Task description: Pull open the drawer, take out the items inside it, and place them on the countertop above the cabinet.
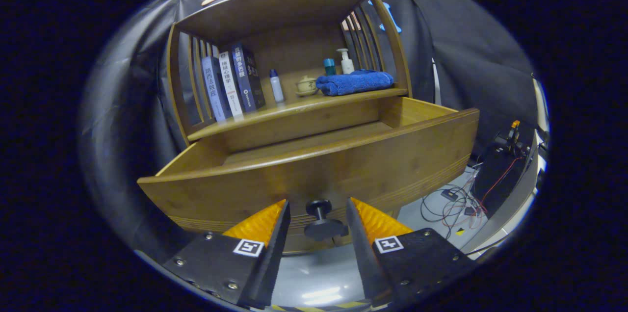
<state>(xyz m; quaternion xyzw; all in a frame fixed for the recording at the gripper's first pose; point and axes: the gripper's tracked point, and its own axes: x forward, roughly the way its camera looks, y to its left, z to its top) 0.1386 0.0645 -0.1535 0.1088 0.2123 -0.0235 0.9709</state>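
The wooden drawer (pixel 343 169) of the cabinet stands pulled out toward me. Its black knob (pixel 325 226) sits between the two fingers of my gripper (pixel 318 201). The fingers flank the knob, and a small gap shows on the left side, so the gripper is open. Over the front panel I see part of the drawer's bare wooden floor (pixel 314 143). The front panel hides the rest of the inside. Above the drawer runs the countertop (pixel 294 108).
On the countertop stand three books (pixel 230 84), a small white bottle (pixel 276 86), a teacup (pixel 307 85), a folded blue towel (pixel 354 81), a teal cup (pixel 329 66) and a pump bottle (pixel 347 62). Cables (pixel 451 204) and a black box (pixel 495 174) lie on the floor to the right.
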